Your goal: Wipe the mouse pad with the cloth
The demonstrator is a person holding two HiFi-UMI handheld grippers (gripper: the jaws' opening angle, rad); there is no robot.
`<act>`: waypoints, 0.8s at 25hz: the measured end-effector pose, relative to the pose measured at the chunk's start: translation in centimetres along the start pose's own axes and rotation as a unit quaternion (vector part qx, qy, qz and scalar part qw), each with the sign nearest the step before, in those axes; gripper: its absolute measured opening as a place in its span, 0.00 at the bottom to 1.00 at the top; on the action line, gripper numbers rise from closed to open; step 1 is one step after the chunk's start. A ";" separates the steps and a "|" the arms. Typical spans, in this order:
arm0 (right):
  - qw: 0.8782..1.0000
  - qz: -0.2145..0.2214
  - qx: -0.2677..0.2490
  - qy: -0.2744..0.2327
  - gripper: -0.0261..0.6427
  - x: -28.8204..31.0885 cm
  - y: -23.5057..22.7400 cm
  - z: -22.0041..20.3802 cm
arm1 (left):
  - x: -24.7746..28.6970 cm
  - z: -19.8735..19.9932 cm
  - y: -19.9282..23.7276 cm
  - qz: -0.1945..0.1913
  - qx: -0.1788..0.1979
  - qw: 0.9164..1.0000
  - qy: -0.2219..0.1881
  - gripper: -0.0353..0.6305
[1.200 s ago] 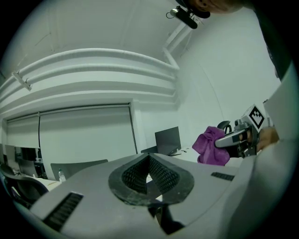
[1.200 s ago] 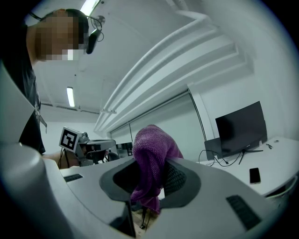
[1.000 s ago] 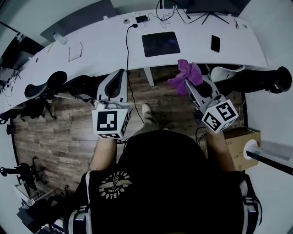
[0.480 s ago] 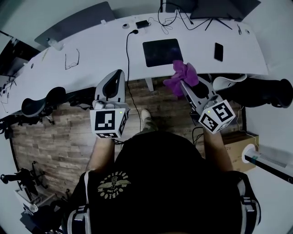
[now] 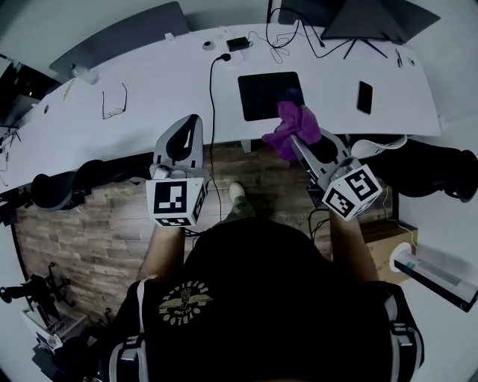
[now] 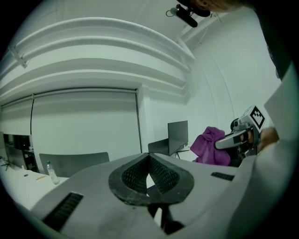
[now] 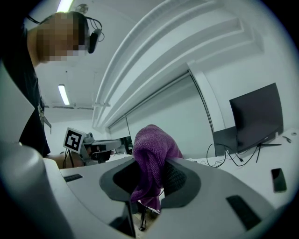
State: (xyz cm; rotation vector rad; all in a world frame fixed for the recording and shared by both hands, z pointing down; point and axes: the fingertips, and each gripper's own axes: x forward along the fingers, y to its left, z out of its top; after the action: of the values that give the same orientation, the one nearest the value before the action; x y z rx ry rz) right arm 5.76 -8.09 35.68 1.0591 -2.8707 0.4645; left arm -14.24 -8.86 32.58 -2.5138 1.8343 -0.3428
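A dark square mouse pad (image 5: pixel 269 94) lies on the white desk (image 5: pixel 164 82), near its front edge. My right gripper (image 5: pixel 296 142) is shut on a purple cloth (image 5: pixel 291 128), which bunches over the pad's front edge in the head view. In the right gripper view the cloth (image 7: pixel 152 161) hangs between the jaws of my right gripper (image 7: pixel 150 179). My left gripper (image 5: pixel 184 136) hovers off the desk's front edge, left of the pad. Its jaws meet with nothing between them in the left gripper view (image 6: pixel 148 176), where the cloth (image 6: pixel 211 147) shows at right.
On the desk are glasses (image 5: pixel 114 102), a black phone (image 5: pixel 364 96), a cable (image 5: pixel 212 82) running to a plug, and a monitor stand (image 5: pixel 373 22) at the back. Black chairs (image 5: pixel 71 183) stand under the desk at left. A cardboard box (image 5: pixel 377 235) sits on the wooden floor at right.
My right gripper has carried the purple cloth forward from below the desk edge to the mouse pad's front edge. The left gripper has held about the same pose.
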 end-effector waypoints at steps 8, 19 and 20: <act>1.000 0.002 0.007 0.018 0.20 4.3 -1.4 0.1 | 2.9 -0.9 3.0 0.000 -0.005 1.000 0.015 0.06; 1.000 0.000 -0.014 0.016 0.20 10.0 -1.4 3.9 | 6.2 0.3 7.3 -0.022 -0.013 1.000 -0.008 0.06; 1.000 -0.002 -0.015 0.014 0.20 10.4 -1.4 4.1 | 6.5 0.2 7.7 -0.023 -0.013 1.000 -0.009 0.06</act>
State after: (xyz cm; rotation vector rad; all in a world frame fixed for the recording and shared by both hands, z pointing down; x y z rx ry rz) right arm -1.07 -16.88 33.66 1.0444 -2.8417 0.4302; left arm -19.52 -17.42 32.43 -2.5706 1.7891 -0.2967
